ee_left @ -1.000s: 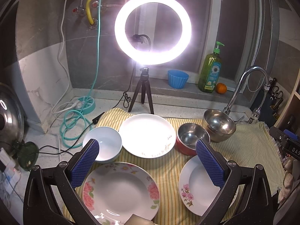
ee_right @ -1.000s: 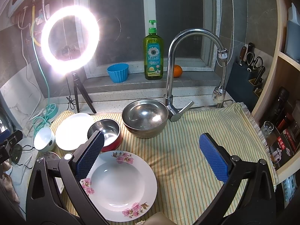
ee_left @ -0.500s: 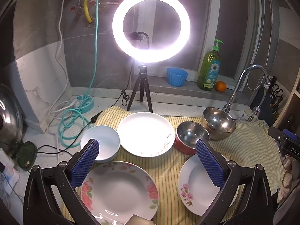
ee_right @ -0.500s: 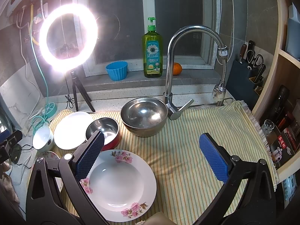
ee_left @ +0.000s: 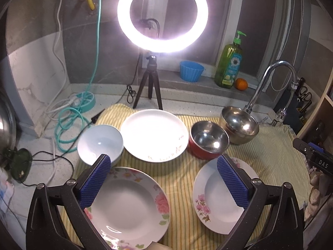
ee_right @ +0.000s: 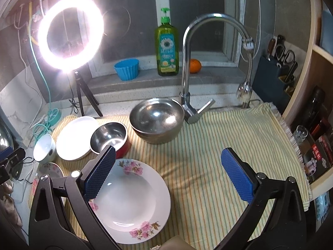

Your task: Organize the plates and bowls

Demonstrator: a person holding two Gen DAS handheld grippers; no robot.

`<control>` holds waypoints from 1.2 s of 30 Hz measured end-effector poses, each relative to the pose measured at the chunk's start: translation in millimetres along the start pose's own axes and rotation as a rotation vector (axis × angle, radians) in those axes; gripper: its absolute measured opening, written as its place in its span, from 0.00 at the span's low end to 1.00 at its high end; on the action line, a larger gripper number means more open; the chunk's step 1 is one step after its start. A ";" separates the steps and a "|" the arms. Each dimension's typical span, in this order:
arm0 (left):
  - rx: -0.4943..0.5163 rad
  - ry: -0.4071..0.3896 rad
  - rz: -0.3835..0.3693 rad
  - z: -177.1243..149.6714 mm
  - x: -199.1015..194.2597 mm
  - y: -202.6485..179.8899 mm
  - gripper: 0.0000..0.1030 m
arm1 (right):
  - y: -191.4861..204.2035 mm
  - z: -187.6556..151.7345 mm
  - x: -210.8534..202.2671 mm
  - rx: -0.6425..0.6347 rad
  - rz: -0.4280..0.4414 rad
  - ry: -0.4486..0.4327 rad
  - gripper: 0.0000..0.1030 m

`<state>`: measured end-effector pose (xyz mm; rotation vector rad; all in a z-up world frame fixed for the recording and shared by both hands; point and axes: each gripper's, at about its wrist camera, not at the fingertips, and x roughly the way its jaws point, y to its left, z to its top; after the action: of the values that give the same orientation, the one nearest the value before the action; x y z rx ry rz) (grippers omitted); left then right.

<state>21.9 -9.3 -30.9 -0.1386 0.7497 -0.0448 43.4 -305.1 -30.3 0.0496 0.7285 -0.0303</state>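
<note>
Six dishes untouched on the striped cloth (ee_right: 208, 145); both rigs have crept nearer.

Left gripper (ee_left: 164, 179) and right gripper (ee_right: 168, 173) hang wide, empty; I see floral plates (ee_left: 129, 204) at 6 o'clock, bowls (ee_left: 209, 139) toward 1 o'clock now larger. Sorting hasn't begun; likely a first approach.

The right half of the cloth (ee_right: 239, 129) lay bare, giving open passage. The faucet (ee_right: 187, 66) arched over the steel bowl (ee_right: 156, 120). Left, the plates (ee_left: 154, 133) and bowls (ee_left: 208, 139) crowded together, the tripod (ee_left: 148, 87) just behind.
</note>
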 end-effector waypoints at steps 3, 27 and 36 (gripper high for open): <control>-0.011 0.051 -0.023 -6.1 11.4 -1.2 0.87 | -8.8 -5.3 10.2 0.013 0.005 0.039 0.91; -0.023 0.388 -0.222 -54.7 93.3 -26.1 0.27 | -39.6 -64.9 102.0 0.072 0.268 0.443 0.34; -0.047 0.444 -0.242 -56.1 110.4 -26.3 0.22 | -41.9 -70.6 124.3 0.135 0.351 0.522 0.21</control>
<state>64.5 -51.3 -142.4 -0.2692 1.1746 -0.2953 87.3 -344.3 -167.2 0.3230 1.2296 0.2788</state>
